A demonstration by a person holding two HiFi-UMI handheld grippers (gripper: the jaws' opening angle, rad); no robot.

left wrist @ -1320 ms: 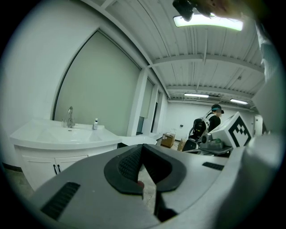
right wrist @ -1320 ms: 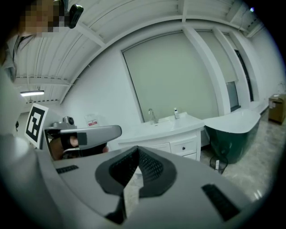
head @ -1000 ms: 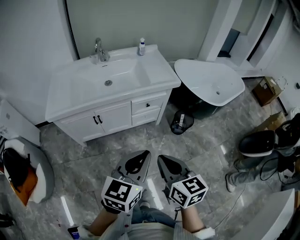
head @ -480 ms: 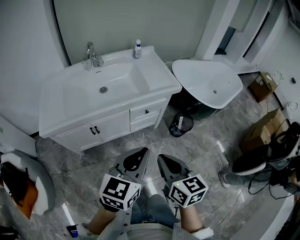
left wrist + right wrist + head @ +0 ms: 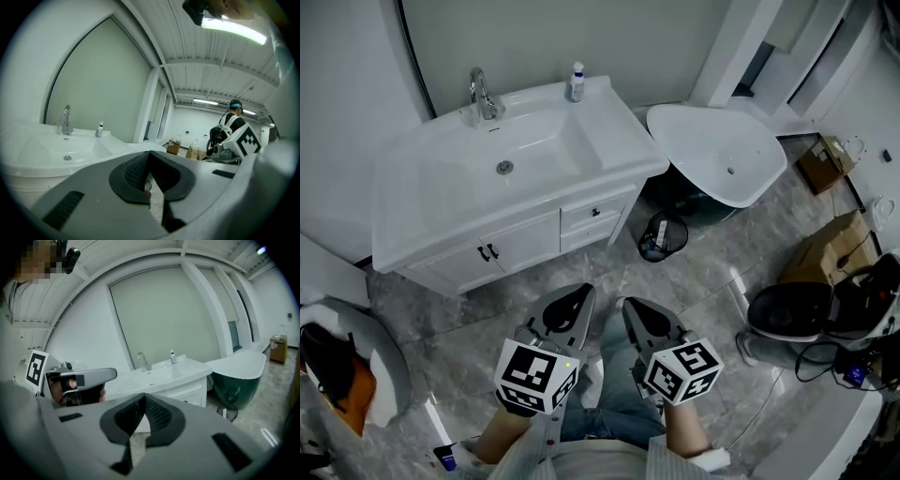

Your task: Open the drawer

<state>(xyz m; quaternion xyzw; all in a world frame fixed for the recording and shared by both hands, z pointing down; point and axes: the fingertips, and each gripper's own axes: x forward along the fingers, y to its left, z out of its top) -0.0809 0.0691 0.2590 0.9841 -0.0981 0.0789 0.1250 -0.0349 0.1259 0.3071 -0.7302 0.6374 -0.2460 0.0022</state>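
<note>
Left gripper [image 5: 581, 300] and right gripper [image 5: 633, 311], ribbed black pads, both closed and empty; glossy white rectangular drawer [image 5: 593, 213] well ahead.

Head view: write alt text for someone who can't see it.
From above, a person holds the left tool and right tool, both shut, over grey floor, short of a white sink cabinet whose drawers are closed. A tub and bin stand at its right.

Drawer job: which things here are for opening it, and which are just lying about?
For the job: drawers under the sink, left claw, right claw, both claws shut and empty.

Just lying about: tap, bottle, bin, bathtub, cardboard box.
</note>
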